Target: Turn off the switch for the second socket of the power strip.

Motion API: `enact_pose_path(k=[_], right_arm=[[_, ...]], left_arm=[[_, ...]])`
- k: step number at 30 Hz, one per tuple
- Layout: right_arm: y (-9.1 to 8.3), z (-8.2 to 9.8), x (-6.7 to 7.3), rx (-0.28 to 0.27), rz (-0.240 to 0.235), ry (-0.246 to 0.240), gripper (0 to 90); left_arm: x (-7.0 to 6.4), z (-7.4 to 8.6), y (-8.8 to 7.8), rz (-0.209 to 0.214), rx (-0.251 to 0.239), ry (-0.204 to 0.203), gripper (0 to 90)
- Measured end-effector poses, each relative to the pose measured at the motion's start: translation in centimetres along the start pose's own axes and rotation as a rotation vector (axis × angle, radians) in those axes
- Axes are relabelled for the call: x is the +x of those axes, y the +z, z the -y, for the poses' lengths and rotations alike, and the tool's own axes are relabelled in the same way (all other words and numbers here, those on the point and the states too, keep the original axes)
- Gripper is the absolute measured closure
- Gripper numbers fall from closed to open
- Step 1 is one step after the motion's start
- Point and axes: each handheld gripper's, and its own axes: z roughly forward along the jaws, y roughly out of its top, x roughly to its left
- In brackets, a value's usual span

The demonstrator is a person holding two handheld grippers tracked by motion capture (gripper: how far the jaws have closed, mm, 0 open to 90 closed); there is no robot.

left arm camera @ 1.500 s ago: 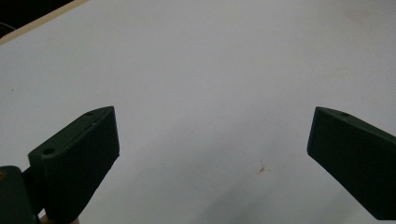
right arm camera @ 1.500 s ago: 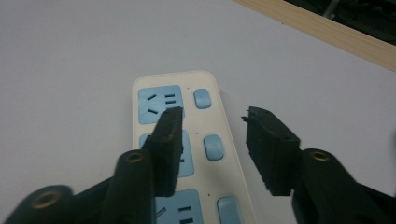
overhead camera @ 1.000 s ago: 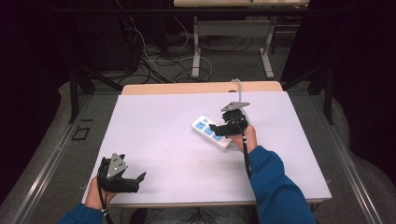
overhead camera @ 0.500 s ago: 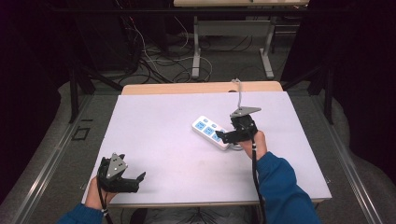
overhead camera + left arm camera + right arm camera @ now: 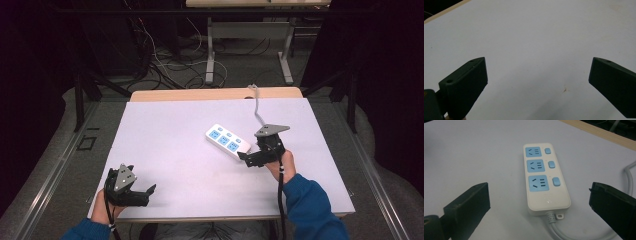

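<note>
White power strip (image 5: 227, 140) diagonal, cord-end toward right gripper (image 5: 247, 160)

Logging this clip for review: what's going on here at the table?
A person works a white power strip on the table. The right gripper sits at its cable end; its jaws have just been opening and stand wide, apart from the strip. The left gripper rests open near the table's front edge.

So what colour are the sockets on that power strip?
Light blue, set in the white power strip, with matching blue switches beside them. The right gripper view shows it best.
</note>
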Motion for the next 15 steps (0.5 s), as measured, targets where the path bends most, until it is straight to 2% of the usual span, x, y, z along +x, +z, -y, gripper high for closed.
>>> enact_pose_path(k=[15], right_arm=[[-3.0, 3.1, 0.5, -0.011, 0.01, -0.011, 0.0]], left_arm=[[0.0, 0.0, 0.1, -0.003, 0.002, 0.003, 1.8]])
